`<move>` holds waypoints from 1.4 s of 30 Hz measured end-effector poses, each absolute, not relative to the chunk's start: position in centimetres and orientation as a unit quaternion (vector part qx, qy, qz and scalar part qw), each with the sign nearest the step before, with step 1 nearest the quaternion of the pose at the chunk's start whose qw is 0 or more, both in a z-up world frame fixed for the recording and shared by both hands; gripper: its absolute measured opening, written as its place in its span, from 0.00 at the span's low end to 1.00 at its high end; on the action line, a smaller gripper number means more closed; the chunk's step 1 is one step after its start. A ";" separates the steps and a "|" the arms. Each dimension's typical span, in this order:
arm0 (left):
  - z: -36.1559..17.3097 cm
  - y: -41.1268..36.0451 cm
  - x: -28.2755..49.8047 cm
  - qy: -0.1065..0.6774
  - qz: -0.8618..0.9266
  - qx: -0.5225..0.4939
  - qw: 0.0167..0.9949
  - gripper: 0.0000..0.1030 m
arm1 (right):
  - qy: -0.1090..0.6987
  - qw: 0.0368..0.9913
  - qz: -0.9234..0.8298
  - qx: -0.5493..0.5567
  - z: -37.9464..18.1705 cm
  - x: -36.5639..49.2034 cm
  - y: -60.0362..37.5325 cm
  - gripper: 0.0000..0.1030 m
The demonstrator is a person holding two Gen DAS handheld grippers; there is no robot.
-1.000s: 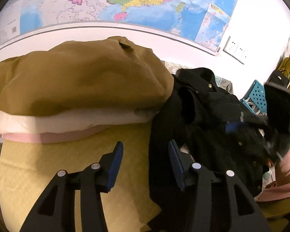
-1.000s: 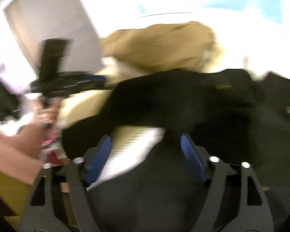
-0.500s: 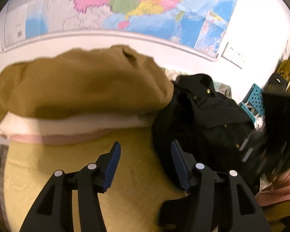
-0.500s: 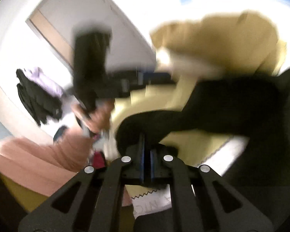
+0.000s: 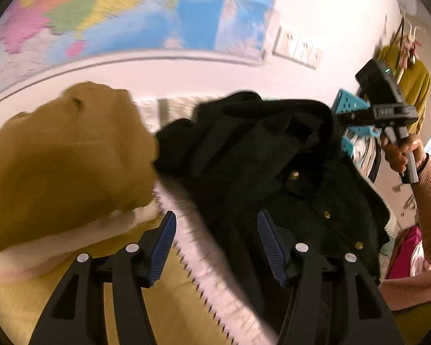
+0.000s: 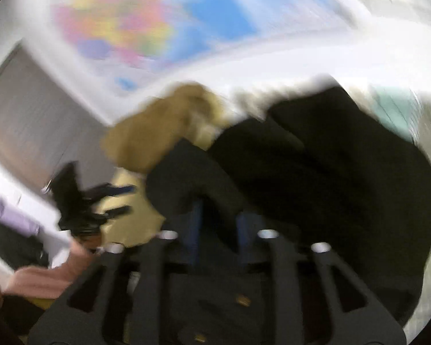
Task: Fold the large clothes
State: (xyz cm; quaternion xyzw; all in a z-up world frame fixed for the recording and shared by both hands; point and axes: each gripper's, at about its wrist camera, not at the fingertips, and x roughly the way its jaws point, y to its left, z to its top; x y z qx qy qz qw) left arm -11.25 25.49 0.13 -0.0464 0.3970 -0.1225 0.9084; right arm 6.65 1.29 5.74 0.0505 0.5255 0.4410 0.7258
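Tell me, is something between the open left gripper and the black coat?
Nothing visible. The left gripper hangs open right over the black coat. The folded brown garment lies off to its left.

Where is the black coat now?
In the left wrist view the black coat lies right of centre on the yellow surface, touching the mustard garment on its left, below the wall map.

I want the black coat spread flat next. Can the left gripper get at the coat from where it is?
Probably yes: the left gripper is open, and the black coat lies right ahead with nothing between, its hem already by the right-hand finger.
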 end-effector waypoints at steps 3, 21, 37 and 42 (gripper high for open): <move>-0.8 24.0 -8.9 0.406 -0.123 -0.036 0.905 0.55 | 0.538 0.756 0.367 0.070 3.0 7.6 -1.6 0.76; -1.7 20.8 -3.3 0.424 -0.119 -0.035 0.897 0.55 | 0.502 0.773 0.388 -0.015 -2.4 -1.0 0.2 0.22; -1.9 19.2 -0.1 0.433 -0.117 -0.045 0.892 0.55 | 0.467 0.742 0.363 0.315 2.5 6.6 -14.6 0.45; -2.5 18.9 0.0 0.443 -0.110 -0.035 0.889 0.56 | 0.484 0.760 0.305 0.308 -0.7 7.0 -16.6 0.57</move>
